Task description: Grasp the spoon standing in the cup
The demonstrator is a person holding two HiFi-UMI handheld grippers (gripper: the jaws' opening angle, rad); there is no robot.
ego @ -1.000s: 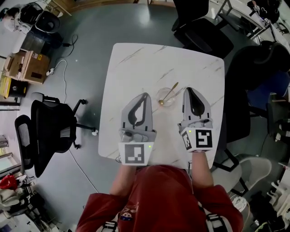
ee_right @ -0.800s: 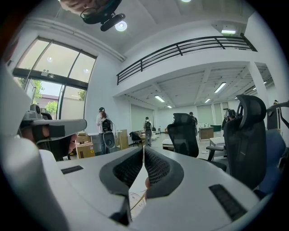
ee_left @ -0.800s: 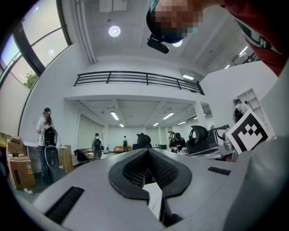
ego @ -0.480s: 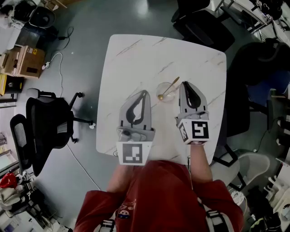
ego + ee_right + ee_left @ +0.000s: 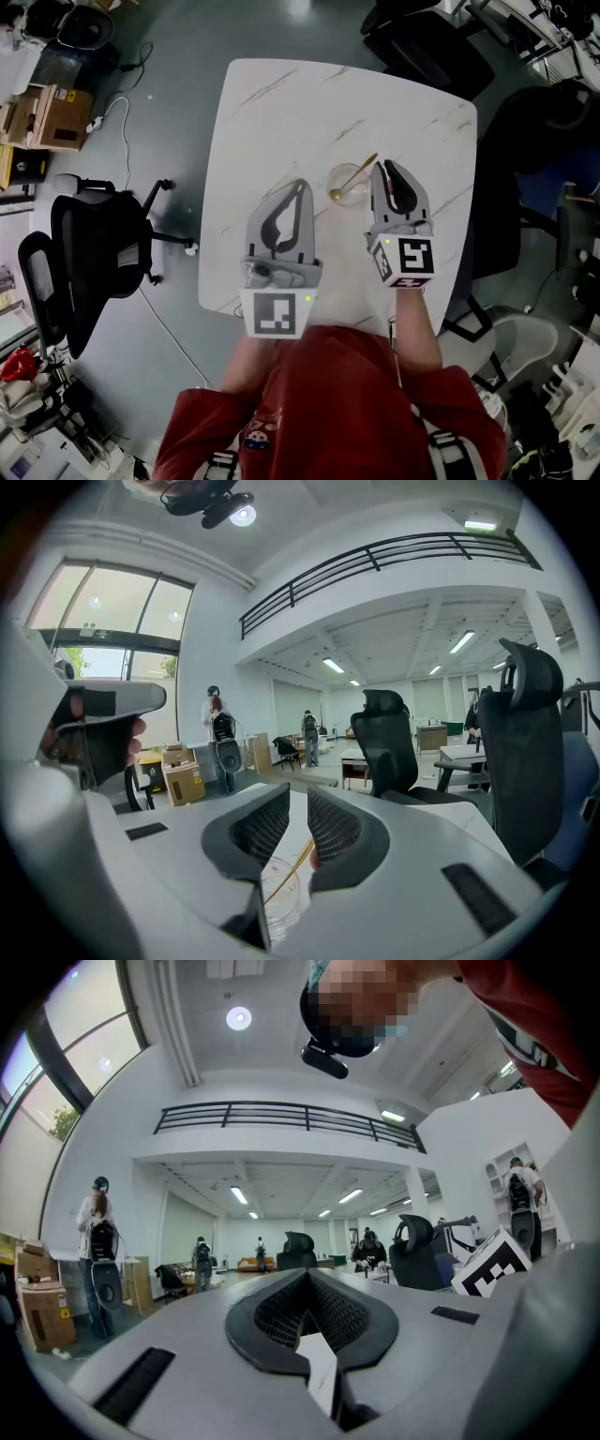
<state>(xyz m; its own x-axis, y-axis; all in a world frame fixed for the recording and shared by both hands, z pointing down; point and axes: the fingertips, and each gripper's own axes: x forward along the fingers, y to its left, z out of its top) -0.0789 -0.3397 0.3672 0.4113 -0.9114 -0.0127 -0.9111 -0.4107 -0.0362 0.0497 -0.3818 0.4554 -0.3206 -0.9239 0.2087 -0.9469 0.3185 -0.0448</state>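
Observation:
A clear glass cup (image 5: 348,191) stands on the white marble table (image 5: 281,112), with a gold spoon (image 5: 361,170) leaning in it, handle up to the right. My right gripper (image 5: 385,167) sits just right of the cup, its tips beside the spoon's handle. Its jaws have just been opening and stand slightly apart, pressing on nothing. Through that narrow gap in the right gripper view (image 5: 298,791) the cup (image 5: 281,897) and spoon (image 5: 300,857) show just ahead and below. My left gripper (image 5: 300,186) hovers left of the cup, shut and empty, tips meeting (image 5: 307,1274).
A black office chair (image 5: 98,258) stands left of the table, and more dark chairs (image 5: 534,169) crowd its right side. Cardboard boxes (image 5: 47,117) sit on the floor at the far left. The table's near edge runs under both grippers.
My right gripper has dropped closer to the table and to the cup, and its jaws have parted a little. The left gripper stays where it was.

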